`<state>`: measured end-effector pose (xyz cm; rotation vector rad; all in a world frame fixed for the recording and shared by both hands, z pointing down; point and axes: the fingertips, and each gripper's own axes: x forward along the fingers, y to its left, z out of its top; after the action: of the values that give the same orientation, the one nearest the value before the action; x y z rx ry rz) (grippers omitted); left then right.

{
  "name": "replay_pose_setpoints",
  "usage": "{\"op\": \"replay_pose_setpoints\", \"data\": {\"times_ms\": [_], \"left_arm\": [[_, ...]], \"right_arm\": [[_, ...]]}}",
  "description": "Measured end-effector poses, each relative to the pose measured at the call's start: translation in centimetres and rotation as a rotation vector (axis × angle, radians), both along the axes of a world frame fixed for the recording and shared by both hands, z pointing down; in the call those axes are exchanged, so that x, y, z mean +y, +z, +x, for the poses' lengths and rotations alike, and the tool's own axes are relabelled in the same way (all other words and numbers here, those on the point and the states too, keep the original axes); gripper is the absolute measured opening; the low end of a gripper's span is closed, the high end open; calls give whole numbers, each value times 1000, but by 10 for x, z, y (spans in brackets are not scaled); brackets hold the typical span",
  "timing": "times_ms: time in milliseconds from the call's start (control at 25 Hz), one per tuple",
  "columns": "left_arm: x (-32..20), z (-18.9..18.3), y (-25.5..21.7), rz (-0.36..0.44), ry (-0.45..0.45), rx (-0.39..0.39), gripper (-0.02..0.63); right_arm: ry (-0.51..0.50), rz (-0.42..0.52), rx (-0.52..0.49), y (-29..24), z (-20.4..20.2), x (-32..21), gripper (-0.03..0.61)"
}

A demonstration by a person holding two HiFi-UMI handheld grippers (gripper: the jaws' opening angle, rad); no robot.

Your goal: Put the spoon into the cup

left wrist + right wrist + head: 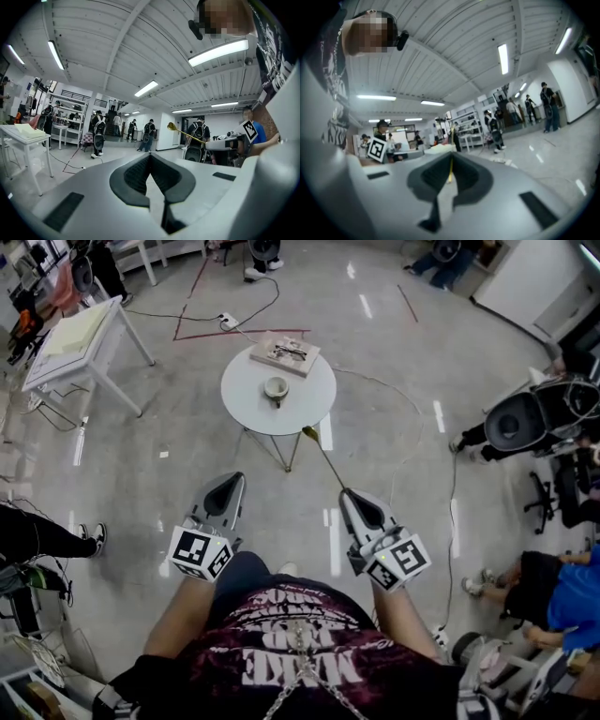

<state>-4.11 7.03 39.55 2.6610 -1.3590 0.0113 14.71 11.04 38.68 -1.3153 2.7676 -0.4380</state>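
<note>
Gold-coloured spoon (326, 458): its handle end is clamped in the right tool (349, 493), whose jaws are closed on it. In the right gripper view the thin handle of the spoon (450, 172) runs straight out between the pressed pads of the right tool (451, 158). The spoon extends forward from the tool tip with the bowl leading. In the head view the bowl appears at the near rim of the desk (246, 414).

Left tool (228, 484): the jaws are closed together with nothing between them, as the left gripper view shows (150, 157). It is held beside the right tool, apart from it, above the floor (141, 474). In the left gripper view the spoon (187, 134) appears to the right, slanting up towards its bowl.

Cup (276, 387): pale and upright, near the centre of the round white desk. A flat board (284, 353) carrying small items lies at the far edge of the desk, behind the cup. Spoon and cup are apart, and the spoon is not in the cup.
</note>
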Motion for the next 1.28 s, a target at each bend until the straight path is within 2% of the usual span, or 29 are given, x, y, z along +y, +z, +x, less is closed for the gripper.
{"op": "replay_pose_setpoints", "data": {"times_ms": [320,760,1280], "left_arm": [[-17,-28,1,-3,-17,-19,29],[-76,-53,-2,1,15,-33,29],[-113,-65,3,-13,48,-28,29]], "right_arm": [[-20,-6,-3,4,-27,-23,35],[39,-7,19,4,-45,-72,35],[76,-30,20,9,-58,-104,35]]}}
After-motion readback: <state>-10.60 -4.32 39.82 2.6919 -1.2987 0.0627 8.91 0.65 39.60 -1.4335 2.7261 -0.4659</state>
